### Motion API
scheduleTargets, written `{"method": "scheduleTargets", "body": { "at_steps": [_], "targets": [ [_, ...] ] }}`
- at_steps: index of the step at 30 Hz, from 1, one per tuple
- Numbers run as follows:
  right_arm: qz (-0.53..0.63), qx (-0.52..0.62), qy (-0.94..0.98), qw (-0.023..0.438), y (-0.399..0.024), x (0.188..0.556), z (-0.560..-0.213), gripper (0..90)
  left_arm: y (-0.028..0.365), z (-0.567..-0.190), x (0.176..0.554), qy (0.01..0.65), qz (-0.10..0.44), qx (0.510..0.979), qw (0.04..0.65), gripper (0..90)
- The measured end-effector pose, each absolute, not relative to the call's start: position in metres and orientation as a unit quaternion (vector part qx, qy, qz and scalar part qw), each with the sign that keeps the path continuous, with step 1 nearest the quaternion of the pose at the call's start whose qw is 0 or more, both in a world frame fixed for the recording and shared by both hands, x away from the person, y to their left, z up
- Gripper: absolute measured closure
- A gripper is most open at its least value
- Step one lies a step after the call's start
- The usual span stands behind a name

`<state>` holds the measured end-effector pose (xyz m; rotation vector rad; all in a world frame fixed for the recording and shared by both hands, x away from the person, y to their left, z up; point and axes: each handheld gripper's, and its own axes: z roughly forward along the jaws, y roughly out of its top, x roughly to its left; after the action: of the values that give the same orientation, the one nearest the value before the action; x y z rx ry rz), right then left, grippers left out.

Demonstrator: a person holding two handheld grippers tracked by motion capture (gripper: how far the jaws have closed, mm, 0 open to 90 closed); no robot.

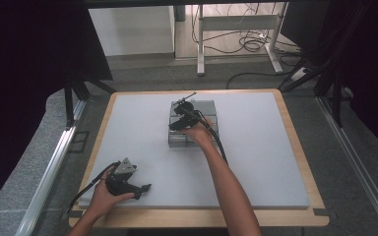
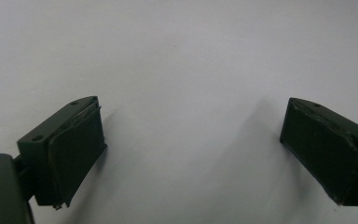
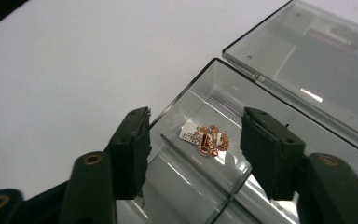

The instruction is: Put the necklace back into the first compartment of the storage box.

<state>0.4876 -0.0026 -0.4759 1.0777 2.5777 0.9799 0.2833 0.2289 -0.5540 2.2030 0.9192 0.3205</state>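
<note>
In a corner compartment of the clear plastic divided box lay a small rose-gold ornament, a filigree piece with a little white tag at one end, resting flat on the compartment floor near the box's outer wall. The ornament's long axis ran from the tag at the left of the right gripper view to the metalwork at the right, roughly along the box's near wall; its finer shape was too small to tell. The right gripper hovered just above it with its black jaws spread, one over the box wall and one over the compartment, nothing between the pads. The hinged transparent lid lay folded back flat beyond the tray.

In the high view the box sat near the middle of the pale grey mat on the wooden-edged table, with the right hand over it. The left gripper rested well apart at the mat's near left corner, its jaws wide and empty.

The likeliest slip, as I judged it, was a jaw catching the box wall or a divider if the gripper dropped straight down, nudging the light box or tipping it. The ornament, flat and thin, could also skid from the pads or be pinched by the tag alone.
</note>
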Motion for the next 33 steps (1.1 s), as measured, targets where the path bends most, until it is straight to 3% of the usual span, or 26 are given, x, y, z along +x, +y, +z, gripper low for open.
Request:
{"method": "scheduleTargets", "body": {
  "at_steps": [2, 18, 26, 33],
  "targets": [
    [0.342, 0.353, 0.864, 0.109, -0.011, 0.475, -0.471, 36.0, 0.229, -0.554, 0.283, 0.356, 0.124, 0.854, 0.358, 6.1],
    [0.370, 0.336, 0.858, 0.117, -0.080, 0.404, -0.454, 35.4, 0.229, -0.554, 0.283, 0.356, 0.124, 0.854, 0.358, 6.1],
    [0.385, 0.335, 0.851, 0.124, -0.143, 0.355, -0.466, 35.2, 0.229, -0.554, 0.284, 0.356, 0.125, 0.854, 0.359, 6.1],
    [0.383, 0.350, 0.845, 0.127, -0.184, 0.337, -0.484, 34.9, 0.229, -0.554, 0.284, 0.357, 0.124, 0.854, 0.359, 6.0]
  ]
}}
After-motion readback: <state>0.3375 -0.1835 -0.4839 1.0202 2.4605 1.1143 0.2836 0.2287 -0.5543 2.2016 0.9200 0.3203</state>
